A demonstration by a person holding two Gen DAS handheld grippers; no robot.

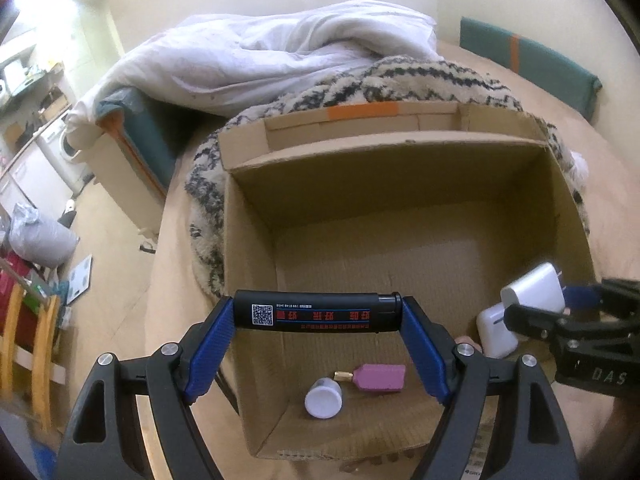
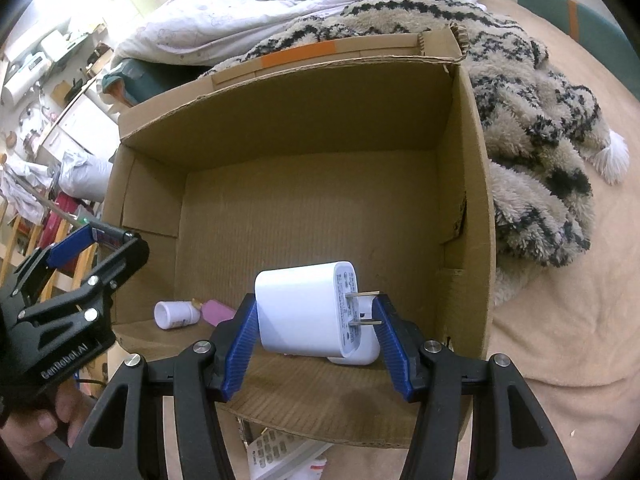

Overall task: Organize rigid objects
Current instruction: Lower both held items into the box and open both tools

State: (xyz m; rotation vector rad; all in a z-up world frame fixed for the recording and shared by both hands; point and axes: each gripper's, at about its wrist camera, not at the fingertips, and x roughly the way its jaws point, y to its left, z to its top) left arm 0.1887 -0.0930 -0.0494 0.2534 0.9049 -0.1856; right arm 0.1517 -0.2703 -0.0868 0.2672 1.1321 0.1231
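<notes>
An open cardboard box (image 1: 384, 148) (image 2: 288, 76) sits on a bed. My left gripper (image 1: 318, 308) is shut lengthwise on a black lighter (image 1: 316, 312) with a QR code and red print, held over the box's near left rim. My right gripper (image 2: 316, 304) is shut on a white plug charger (image 2: 304, 312) above the box's near right floor, its prongs against the right finger. On the box floor lie a small white bottle (image 1: 323, 398) (image 2: 176, 314), a pink brass-tipped item (image 1: 382, 378) (image 2: 218, 312) and a white case (image 1: 496, 332) (image 2: 356, 358).
A fluffy patterned blanket (image 2: 532, 120) and a white duvet (image 1: 256, 60) crowd the box's far and right sides. A remote control (image 2: 280, 456) pokes out under the near rim. A person's hand (image 2: 36, 428) holds the left gripper (image 2: 106, 236). Floor clutter lies far left.
</notes>
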